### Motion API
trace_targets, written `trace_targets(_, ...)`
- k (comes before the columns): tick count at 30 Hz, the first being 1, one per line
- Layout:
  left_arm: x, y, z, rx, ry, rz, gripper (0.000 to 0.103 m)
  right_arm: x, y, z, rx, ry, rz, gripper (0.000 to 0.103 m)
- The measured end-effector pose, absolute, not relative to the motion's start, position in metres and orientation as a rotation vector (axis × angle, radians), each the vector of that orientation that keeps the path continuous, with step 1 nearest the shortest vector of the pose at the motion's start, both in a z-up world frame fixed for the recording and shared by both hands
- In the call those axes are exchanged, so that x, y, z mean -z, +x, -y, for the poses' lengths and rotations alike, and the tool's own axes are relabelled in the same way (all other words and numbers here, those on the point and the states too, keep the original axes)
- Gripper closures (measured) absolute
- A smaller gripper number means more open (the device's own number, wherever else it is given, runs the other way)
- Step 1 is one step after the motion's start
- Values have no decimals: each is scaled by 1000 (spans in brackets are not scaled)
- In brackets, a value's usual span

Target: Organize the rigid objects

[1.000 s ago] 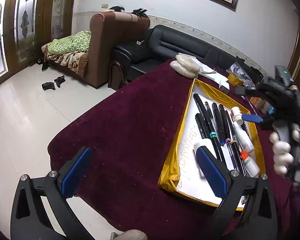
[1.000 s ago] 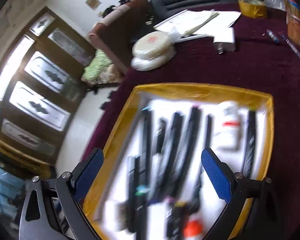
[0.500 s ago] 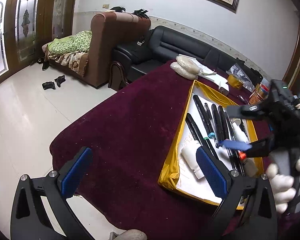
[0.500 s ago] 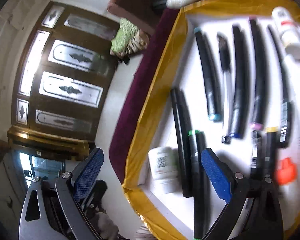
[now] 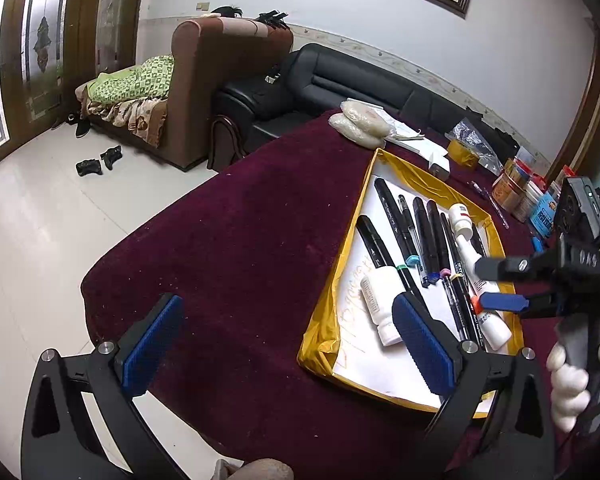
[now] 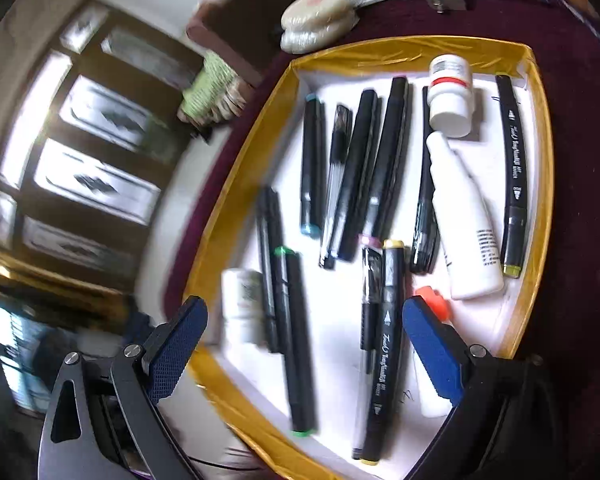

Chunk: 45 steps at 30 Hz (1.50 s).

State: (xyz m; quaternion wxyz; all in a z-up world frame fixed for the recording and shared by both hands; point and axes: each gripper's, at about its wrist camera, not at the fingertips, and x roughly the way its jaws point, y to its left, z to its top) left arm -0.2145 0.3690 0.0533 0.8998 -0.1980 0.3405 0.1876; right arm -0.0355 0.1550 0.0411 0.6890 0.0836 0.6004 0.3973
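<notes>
Right gripper (image 6: 304, 344), blue-padded black tongs, spread wide, empty, hovering over near end of gold-rimmed white tray (image 6: 540, 128). Between its pads: black marker with green cap (image 6: 292, 336) and black marker with yellow cap (image 6: 386, 344), lying loose on tray floor. Small white pill bottle (image 6: 242, 306) near tray's left rim; tall white glue bottle (image 6: 466, 216) toward tray's right side. Left gripper (image 5: 288, 344) spread wide, empty, over maroon tablecloth (image 5: 228, 240) beside tray's left edge. Step, as judged: choosing a marker. Next move calls for lowering, centring on one barrel, closing.
</notes>
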Motion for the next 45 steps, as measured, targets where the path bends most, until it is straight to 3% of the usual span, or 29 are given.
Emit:
trace_targets(9,-54,-215,-368,-385,-414,-704,0,-37,-28,-160,-905,242,-1407,4)
trace_targets(16,-55,-216,-366,-378,-414,-703,0,-32,-33,-201,-779,0,-1420,4)
trace_targets(20,-55,-218,-368,-383,-423,-700,0,-31,-39,-218,-880,18,-1477,4)
trace_targets(26,-53,-220,-372,-382,-430,-698,0,-47,-32,-206,-767,-58,-1348,4)
trace_targets(37,-53,-211,-366,-374,-415,-719,0,-45,-82,-198,-563,-555,-1094,5)
trace_targets(45,-60,-209,-355,-369,-392,-716,0,-63,-78,-185,-547,-534,-1016,8)
